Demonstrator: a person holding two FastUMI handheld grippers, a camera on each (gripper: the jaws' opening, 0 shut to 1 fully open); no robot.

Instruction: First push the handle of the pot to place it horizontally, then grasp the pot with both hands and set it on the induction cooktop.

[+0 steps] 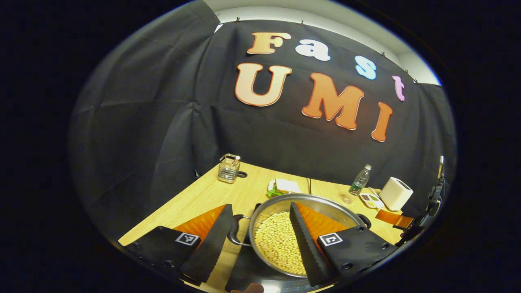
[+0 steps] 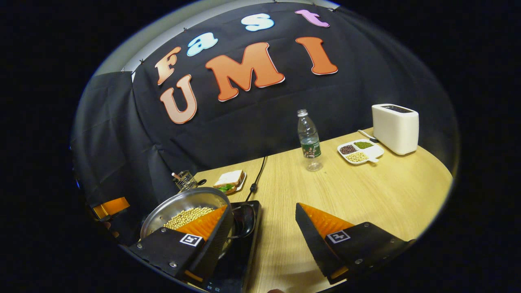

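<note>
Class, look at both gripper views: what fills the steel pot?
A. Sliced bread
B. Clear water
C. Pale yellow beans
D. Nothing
C: the pot holds a layer of pale yellow beans, seen again in the right gripper view.

A clear plastic water bottle (image 2: pixel 309 140) is standing on the light wooden table (image 2: pixel 366 191) — a white boxy toaster (image 2: pixel 395 128) is sitting nearby.
</note>
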